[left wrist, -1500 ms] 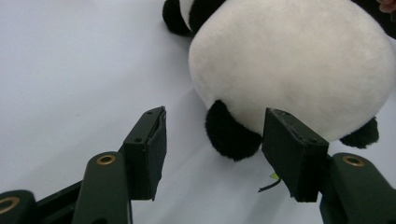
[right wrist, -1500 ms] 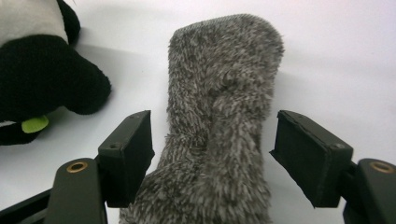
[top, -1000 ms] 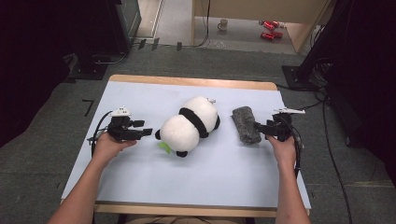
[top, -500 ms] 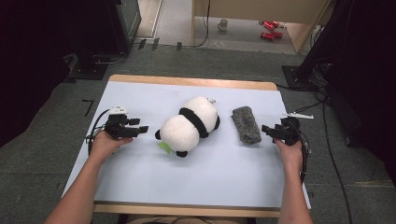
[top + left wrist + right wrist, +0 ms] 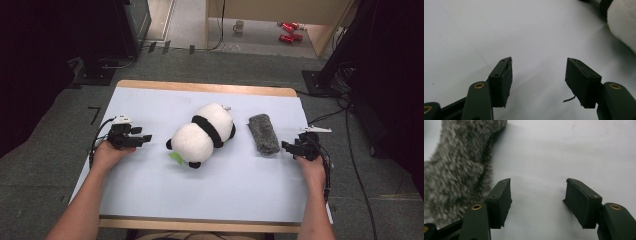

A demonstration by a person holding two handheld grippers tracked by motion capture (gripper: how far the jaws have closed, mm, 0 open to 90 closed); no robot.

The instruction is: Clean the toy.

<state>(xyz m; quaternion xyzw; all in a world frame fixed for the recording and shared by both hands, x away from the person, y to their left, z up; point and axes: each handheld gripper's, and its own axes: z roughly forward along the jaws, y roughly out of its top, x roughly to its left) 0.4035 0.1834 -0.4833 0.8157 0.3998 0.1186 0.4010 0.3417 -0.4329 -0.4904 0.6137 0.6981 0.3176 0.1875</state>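
Observation:
A black and white panda plush (image 5: 204,132) lies mid-table, its white body at the upper right edge of the left gripper view (image 5: 624,23). A grey fuzzy roll (image 5: 263,133) lies to its right and appears at the left of the right gripper view (image 5: 456,167). My left gripper (image 5: 145,138) rests on the table left of the panda, open, nothing between its jaws (image 5: 539,80). My right gripper (image 5: 286,147) sits just right of the grey roll's near end, open and empty (image 5: 537,201).
The table (image 5: 150,102) has a pale blue top with a wooden edge. Cables trail from both grippers. Beyond the far edge are a dark cabinet (image 5: 100,30), a mug (image 5: 239,25) and red items (image 5: 287,31) on the floor.
Both hands have drawn back toward the near side. The right gripper has pulled away from the grey roll, which stays on the table. The panda has not moved.

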